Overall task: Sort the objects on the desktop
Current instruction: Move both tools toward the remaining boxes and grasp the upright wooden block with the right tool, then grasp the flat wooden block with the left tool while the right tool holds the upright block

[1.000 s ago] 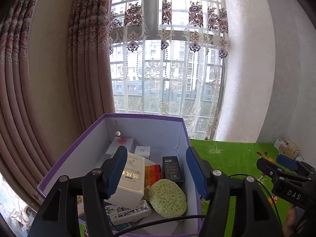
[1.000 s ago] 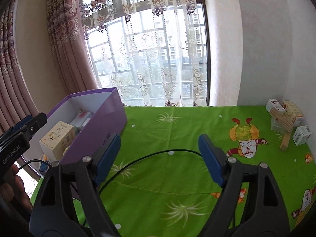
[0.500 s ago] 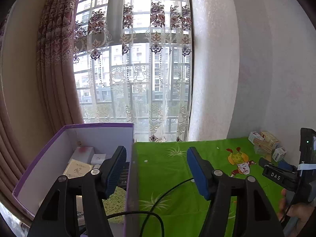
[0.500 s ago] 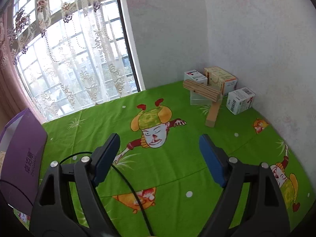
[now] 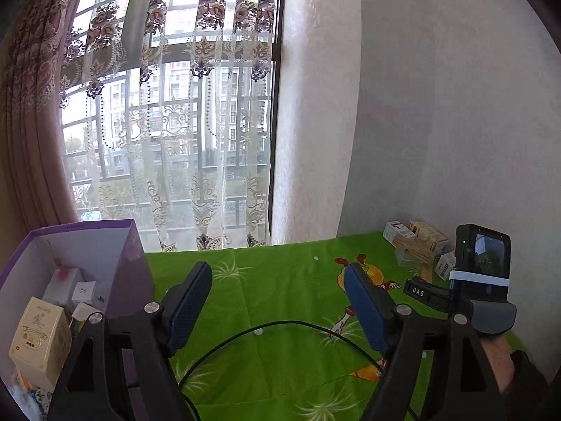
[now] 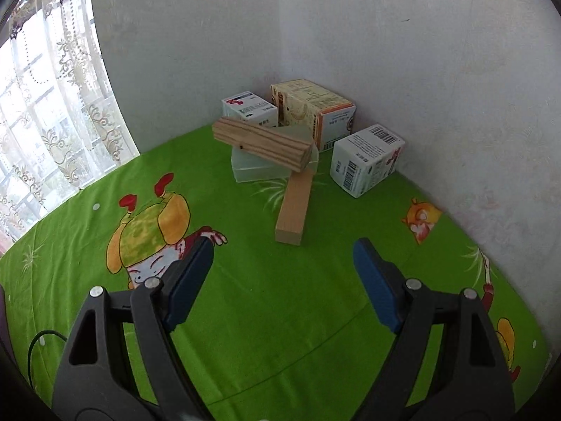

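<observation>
My right gripper [image 6: 282,266] is open and empty above the green cloth, facing a pile in the corner. There a grooved wooden block [image 6: 261,142] lies across a clear plastic box [image 6: 252,170], and a plain wooden block [image 6: 293,207] leans against them. A white and red carton [image 6: 249,108], a yellow carton [image 6: 312,112] and a white barcode carton [image 6: 366,159] stand by the wall. My left gripper [image 5: 278,303] is open and empty right of the purple box [image 5: 135,273], which holds a cream carton [image 5: 40,338] and small white boxes [image 5: 84,291].
A green cartoon tablecloth [image 6: 245,298] covers the table. White walls close the corner behind the pile. A lace-curtained window [image 5: 168,133] runs along the far edge. In the left wrist view the other gripper's camera body [image 5: 482,263] and a hand [image 5: 499,358] sit at right.
Both grippers have swung right, away from the purple box. The right one has closed in on the corner pile of blocks and cartons. Both have stayed open.
</observation>
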Motion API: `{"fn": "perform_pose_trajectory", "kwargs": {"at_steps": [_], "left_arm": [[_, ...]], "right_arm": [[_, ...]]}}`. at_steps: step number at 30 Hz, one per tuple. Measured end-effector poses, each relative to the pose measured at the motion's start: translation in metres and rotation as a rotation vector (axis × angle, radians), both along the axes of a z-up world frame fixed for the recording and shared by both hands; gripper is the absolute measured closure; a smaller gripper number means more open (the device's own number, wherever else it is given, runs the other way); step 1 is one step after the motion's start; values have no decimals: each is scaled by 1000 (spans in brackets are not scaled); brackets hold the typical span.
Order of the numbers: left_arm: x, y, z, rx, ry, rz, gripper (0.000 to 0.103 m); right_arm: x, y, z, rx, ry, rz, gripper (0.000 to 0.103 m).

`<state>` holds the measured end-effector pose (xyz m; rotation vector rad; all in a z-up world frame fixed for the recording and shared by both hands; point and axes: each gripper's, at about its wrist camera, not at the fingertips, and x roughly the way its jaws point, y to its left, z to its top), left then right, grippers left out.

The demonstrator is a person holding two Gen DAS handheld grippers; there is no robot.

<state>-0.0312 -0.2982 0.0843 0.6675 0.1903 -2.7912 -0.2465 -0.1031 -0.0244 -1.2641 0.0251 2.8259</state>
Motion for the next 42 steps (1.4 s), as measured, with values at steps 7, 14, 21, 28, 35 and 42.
{"fn": "perform_pose_trajectory", "kwargs": {"at_steps": [7, 14, 21, 28, 35, 42], "left_arm": [[-39, 13, -7, 21, -31, -52, 25], [-68, 23, -15, 52, -44, -102, 25], [-101, 43, -22, 80, -60, -175, 25], [-152, 85, -42, 70, -100, -405, 19], [-209, 117, -69, 127, -197, -550, 13], [-239, 143, -77, -35, -183, -701, 0]], "right_arm": [[-23, 0, -18, 6, -68, -43, 36], [-29, 7, -16, 22, -57, -39, 80], [-12, 25, -13, 6, -51, 9, 82], [19, 74, -9, -26, -45, -6, 82], [38, 94, -4, -45, -24, -41, 82], [50, 98, -2, -73, -36, -38, 82]]}}
